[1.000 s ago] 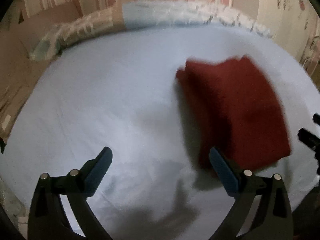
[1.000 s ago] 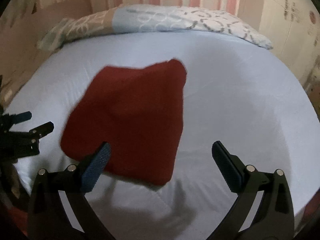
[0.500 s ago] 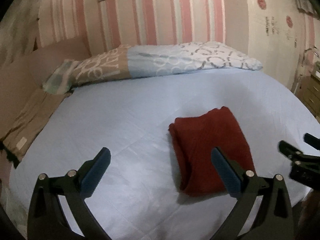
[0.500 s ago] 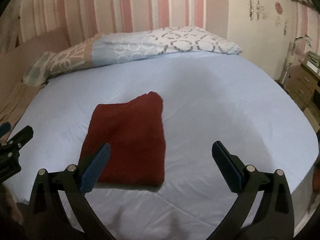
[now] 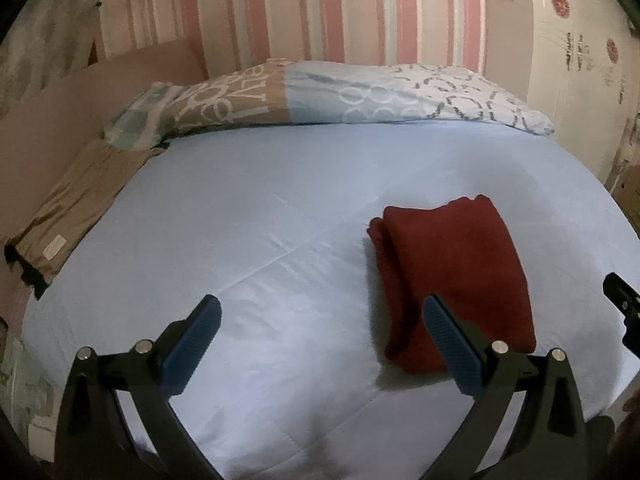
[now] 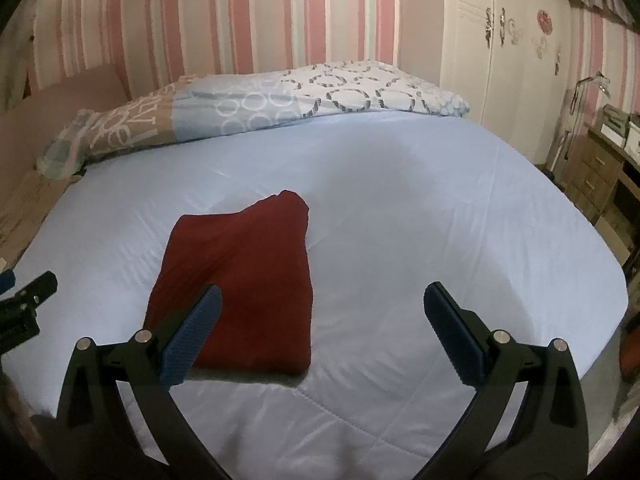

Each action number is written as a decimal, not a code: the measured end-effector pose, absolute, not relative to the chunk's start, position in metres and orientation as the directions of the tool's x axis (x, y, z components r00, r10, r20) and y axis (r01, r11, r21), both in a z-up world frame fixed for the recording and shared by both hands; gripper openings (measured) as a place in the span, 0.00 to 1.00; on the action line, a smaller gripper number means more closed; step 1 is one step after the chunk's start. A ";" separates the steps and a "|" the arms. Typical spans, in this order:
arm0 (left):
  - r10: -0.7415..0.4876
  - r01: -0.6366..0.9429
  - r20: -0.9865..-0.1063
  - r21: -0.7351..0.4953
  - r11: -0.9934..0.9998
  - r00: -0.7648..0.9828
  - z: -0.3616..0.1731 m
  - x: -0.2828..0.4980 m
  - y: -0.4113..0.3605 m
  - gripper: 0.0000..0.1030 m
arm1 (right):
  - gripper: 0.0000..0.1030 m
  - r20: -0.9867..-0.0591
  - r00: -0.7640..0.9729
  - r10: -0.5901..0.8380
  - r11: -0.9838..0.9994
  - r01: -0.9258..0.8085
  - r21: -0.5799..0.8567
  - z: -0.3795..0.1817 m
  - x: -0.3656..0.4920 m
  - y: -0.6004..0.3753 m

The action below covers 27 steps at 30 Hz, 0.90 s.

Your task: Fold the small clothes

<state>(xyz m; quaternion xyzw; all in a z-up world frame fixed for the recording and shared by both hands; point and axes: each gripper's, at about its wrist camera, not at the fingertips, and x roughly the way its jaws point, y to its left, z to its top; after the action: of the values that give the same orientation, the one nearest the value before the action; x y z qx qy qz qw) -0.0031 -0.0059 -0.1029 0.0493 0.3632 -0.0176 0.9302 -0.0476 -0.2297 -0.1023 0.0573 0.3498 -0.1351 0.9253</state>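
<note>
One folded dark red knitted garment (image 5: 452, 276) is seen lying flat on the pale blue quilted bed cover (image 5: 260, 240), near the foot edge of the bed; in the right wrist view the same folded red piece (image 6: 240, 276) is shown left of centre, with several layers stacked at its near edge. Two hand-held grippers are counted. The left hand-held gripper (image 5: 318, 344) is held above the bed cover with its two blue-padded fingers spread wide apart and nothing between them; its right finger (image 5: 448, 344) is seen in front of the garment's near left corner, though whether it touches the cloth cannot be told. The right hand-held gripper (image 6: 320, 332) is likewise held with its fingers wide apart and nothing gripped, its left finger (image 6: 192, 336) overlapping the garment's near edge in the picture. Part of each gripper is caught at the side of the other's view. One long pillow (image 5: 320, 100), patterned with rings in pale blue and white and with a tan band of white lettering, is laid across the head of the bed against the pink and white striped wall (image 6: 260, 20). One white wardrobe with flower stickers (image 6: 500, 40) and one wooden chest of drawers (image 6: 596, 176) are seen at the right of the bed.
</note>
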 end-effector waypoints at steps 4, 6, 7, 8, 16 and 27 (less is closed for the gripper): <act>0.011 0.067 -0.683 0.088 0.994 0.731 -0.106 -0.003 -0.007 0.98 | 0.97 -0.664 0.719 -0.205 0.960 0.280 0.007 -0.105 -0.047 -0.225; 0.015 0.067 -0.688 0.093 0.993 0.725 -0.108 -0.003 -0.007 0.98 | 0.97 -0.667 0.716 -0.207 0.962 0.273 -0.005 -0.106 -0.046 -0.223; 0.015 0.067 -0.690 0.092 0.994 0.724 -0.109 -0.003 -0.006 0.98 | 0.97 -0.669 0.715 -0.205 0.963 0.268 -0.008 -0.107 -0.046 -0.222; 0.015 0.067 -0.691 0.091 0.994 0.722 -0.109 -0.003 -0.006 0.98 | 0.97 -0.670 0.714 -0.205 0.964 0.266 -0.011 -0.107 -0.045 -0.220; 0.011 0.071 -0.693 0.089 0.993 0.720 -0.108 -0.003 -0.008 0.98 | 0.97 -0.680 0.705 -0.202 0.965 0.260 -0.017 -0.111 -0.042 -0.218; 0.002 0.090 -0.693 0.096 0.991 0.721 -0.107 -0.004 -0.006 0.98 | 0.97 -0.679 0.707 -0.198 0.966 0.257 -0.013 -0.114 -0.044 -0.218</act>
<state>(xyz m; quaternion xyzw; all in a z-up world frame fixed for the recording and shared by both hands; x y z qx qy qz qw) -0.0036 -0.0058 -0.1069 0.0613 0.3726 -0.0238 0.9257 -0.0441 -0.2181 -0.1145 0.0411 0.3623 -0.1233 0.9229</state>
